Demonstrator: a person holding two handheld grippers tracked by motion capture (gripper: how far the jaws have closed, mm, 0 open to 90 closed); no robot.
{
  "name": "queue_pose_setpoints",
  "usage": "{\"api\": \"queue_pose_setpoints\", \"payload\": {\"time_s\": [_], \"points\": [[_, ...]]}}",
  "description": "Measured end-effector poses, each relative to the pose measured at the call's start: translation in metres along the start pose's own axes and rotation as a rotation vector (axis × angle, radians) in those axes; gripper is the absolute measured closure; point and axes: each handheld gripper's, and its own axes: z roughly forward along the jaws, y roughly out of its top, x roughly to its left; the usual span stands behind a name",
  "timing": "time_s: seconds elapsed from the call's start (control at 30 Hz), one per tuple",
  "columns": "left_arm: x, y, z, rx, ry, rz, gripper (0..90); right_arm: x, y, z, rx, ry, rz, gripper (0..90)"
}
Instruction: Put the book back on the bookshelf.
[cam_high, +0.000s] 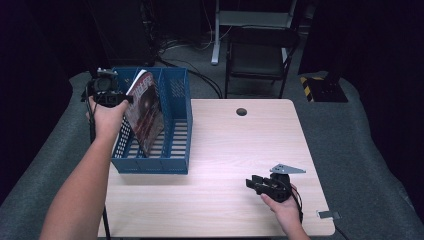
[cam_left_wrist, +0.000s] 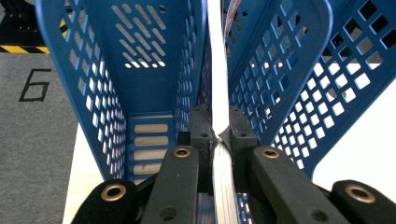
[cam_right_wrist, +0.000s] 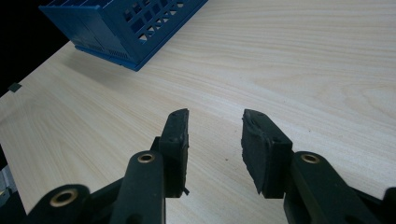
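Blue perforated plastic forms the three-compartment file rack (cam_high: 165, 125) that stands on the left part of the pale wood-grain tabletop (cam_high: 235, 150), and everything here is placed against it. A thin magazine with a dark reddish cover (cam_high: 145, 112) stands tilted inside the rack, in its middle compartment as far as the high view tells, with its lower edge down on the slatted floor and its top corner rising above the rack's rim. The left gripper (cam_high: 107, 90) hangs at the rack's far left corner, held by a hand whose forearm comes up along the rack's left wall. Its black fingers (cam_left_wrist: 201, 128) are clenched on the magazine's white page edge (cam_left_wrist: 218, 93), which runs straight up between them in the left gripper view, with a blue divider wall on either side. The right gripper (cam_high: 267, 185) rests well apart from the rack, low over the bare tabletop to the rack's right. Its fingers (cam_right_wrist: 177, 135) stand released with a clear gap and nothing between them.
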Motion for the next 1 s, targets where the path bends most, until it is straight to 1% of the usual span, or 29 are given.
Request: {"api": "queue_pose_setpoints", "payload": {"time_s": [0.13,0.17,0.23,0.3,0.33,0.4,0.43,0.47,0.53,0.6,0.63,0.77,0.8,0.83,1.0], "points": [[0.0,0.001,0.002,-0.011,0.001,0.007,84.2,0.0,0.0,0.001,-0.002,-0.001,-0.003,61.3],[-0.001,0.001,0.003,-0.016,0.002,-0.003,84.2,0.0,0.0,0.001,-0.002,-0.001,-0.003,61.3],[-0.001,0.001,0.003,-0.025,0.008,0.004,84.3,0.0,0.0,0.001,-0.002,-0.001,-0.002,61.3],[-0.001,0.002,0.004,-0.042,0.014,-0.005,84.3,0.0,0.0,0.001,-0.002,0.0,-0.002,61.3],[0.0,0.002,0.004,-0.042,0.016,-0.011,84.3,-0.001,0.0,0.001,-0.001,-0.001,-0.004,61.3],[0.0,0.002,0.004,-0.045,0.016,-0.01,84.3,0.0,-0.001,0.001,0.002,0.0,-0.005,61.3],[0.0,0.002,0.005,-0.063,0.018,-0.011,84.3,0.0,-0.001,0.001,0.003,0.003,-0.005,61.3],[0.0,0.001,0.005,-0.058,0.014,-0.015,84.3,0.0,-0.001,0.002,0.005,0.002,-0.006,61.3],[0.0,0.0,0.006,-0.075,0.02,-0.017,84.3,0.0,-0.001,0.002,0.007,0.003,-0.004,61.3],[0.0,0.0,0.007,-0.081,0.025,-0.015,84.3,0.0,-0.001,0.002,0.008,0.004,-0.005,61.3],[0.0,0.0,0.007,-0.077,0.023,-0.014,84.3,0.0,0.0,0.002,0.008,0.004,-0.005,61.3],[0.0,-0.001,0.008,-0.087,0.029,-0.013,84.3,0.0,-0.001,0.003,0.006,0.003,-0.011,61.3],[0.0,-0.002,0.008,-0.079,0.028,-0.013,84.3,0.0,-0.001,0.003,0.008,0.004,-0.012,61.3],[0.0,-0.003,0.009,-0.085,0.032,-0.014,84.3,0.0,-0.001,0.003,0.003,0.003,-0.017,61.3],[-0.001,-0.007,0.014,-0.082,0.04,-0.014,84.2,0.0,-0.001,0.003,0.004,0.001,-0.015,61.3]]}}
